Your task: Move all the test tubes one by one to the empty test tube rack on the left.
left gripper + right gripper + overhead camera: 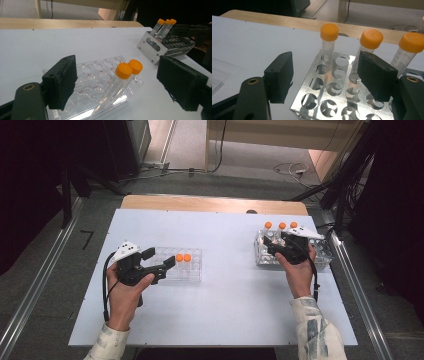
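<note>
A clear plastic rack [192, 270] [100, 67] lies left of the table's centre and holds two orange-capped tubes [183, 258] [125, 71] leaning side by side. My left gripper [161, 258] [117, 75] is open just left of that rack; the two tubes stand beyond its wide-apart jaws, untouched. At the right, a metal rack [261, 255] [312, 100] carries three upright orange-capped tubes [282, 226] [329, 37] in its far row. My right gripper [277, 242] [327, 75] hovers over this rack, open, with nothing between its pads. Its right jaw hides the middle tube's [370, 40] lower part.
The white table top [225, 305] has free room in the middle and along the front. A wooden strip [210, 204] runs along the far edge. Metal rails [355, 285] flank the table, and cables lie on the floor behind.
</note>
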Motion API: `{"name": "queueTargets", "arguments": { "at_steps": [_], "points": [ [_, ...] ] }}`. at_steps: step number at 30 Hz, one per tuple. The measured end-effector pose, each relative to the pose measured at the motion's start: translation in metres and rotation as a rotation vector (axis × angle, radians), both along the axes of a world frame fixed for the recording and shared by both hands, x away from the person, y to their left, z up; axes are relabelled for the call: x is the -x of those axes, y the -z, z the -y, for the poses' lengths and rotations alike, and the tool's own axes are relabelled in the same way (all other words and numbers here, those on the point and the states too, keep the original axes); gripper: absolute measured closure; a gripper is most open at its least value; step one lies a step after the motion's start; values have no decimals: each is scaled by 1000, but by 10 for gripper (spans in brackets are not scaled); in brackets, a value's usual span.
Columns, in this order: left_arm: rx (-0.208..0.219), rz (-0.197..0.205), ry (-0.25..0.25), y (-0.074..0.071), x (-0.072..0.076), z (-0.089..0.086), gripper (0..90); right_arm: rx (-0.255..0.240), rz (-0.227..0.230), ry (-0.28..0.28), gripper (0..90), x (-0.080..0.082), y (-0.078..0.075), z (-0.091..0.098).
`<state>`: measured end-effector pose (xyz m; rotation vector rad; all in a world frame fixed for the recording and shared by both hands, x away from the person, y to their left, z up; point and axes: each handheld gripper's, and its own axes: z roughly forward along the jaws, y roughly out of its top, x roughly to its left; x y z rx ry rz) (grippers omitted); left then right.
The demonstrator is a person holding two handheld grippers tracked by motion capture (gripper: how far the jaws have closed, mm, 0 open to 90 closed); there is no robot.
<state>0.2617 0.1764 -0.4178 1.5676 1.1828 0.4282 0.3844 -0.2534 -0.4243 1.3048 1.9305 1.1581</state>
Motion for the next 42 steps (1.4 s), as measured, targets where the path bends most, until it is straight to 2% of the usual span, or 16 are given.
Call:
{"name": "queueTargets", "arguments": {
  "at_steps": [10, 17, 23, 29, 42],
  "points": [
    [-19, -8, 9, 1, 0, 1, 156, 16, -3, 17, 326, -14, 12, 1],
    [-30, -12, 7, 1, 1, 1, 165, 31, 19, 0, 422, -19, 17, -7],
    [-32, -14, 5, 1, 1, 1, 167, 54, 1, 7, 492, -30, 24, -13],
    [-33, -17, -2, 2, 1, -1, 172, 61, -4, 14, 590, -38, 20, -17],
    [-37, -16, -4, 2, 1, -2, 172, 63, -23, 10, 712, -47, 20, -22]
  ]
}}
